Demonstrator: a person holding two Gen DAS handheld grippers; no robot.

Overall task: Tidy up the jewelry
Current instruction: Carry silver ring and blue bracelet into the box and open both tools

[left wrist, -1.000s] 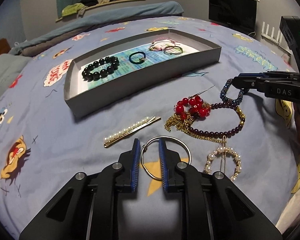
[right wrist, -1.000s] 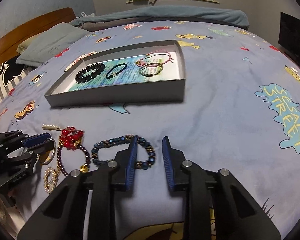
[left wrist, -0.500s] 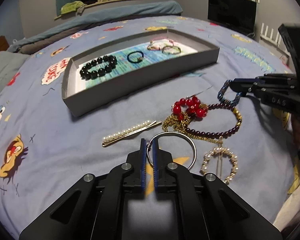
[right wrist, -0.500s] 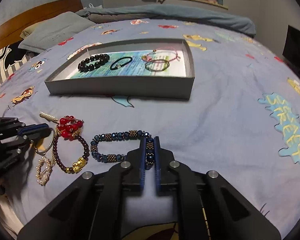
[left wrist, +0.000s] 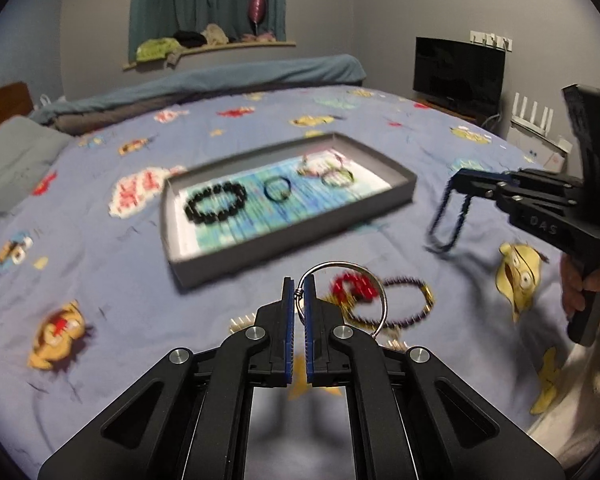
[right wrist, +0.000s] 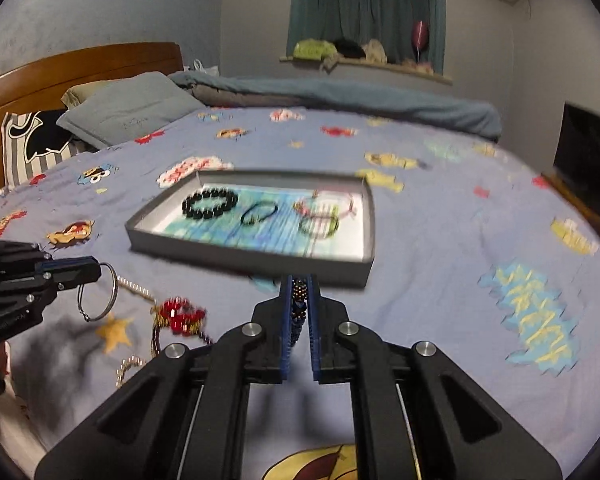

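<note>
Jewelry hangs above the bed, just short of the tray (left wrist: 396, 204). The left gripper (left wrist: 299, 292) pinches a stiff metal ring (left wrist: 350, 296) at its wire joint; the right gripper (right wrist: 300, 292) clamps a limp beaded bracelet (left wrist: 448, 224), likely light and prone to swinging.

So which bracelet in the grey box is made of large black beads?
The black bead bracelet at the box's left end; the others are thin bands.

Right tongs (right wrist: 299, 292) clamped on blue beaded bracelet (right wrist: 299, 295), grey tray (right wrist: 256, 258) just beyond.
</note>
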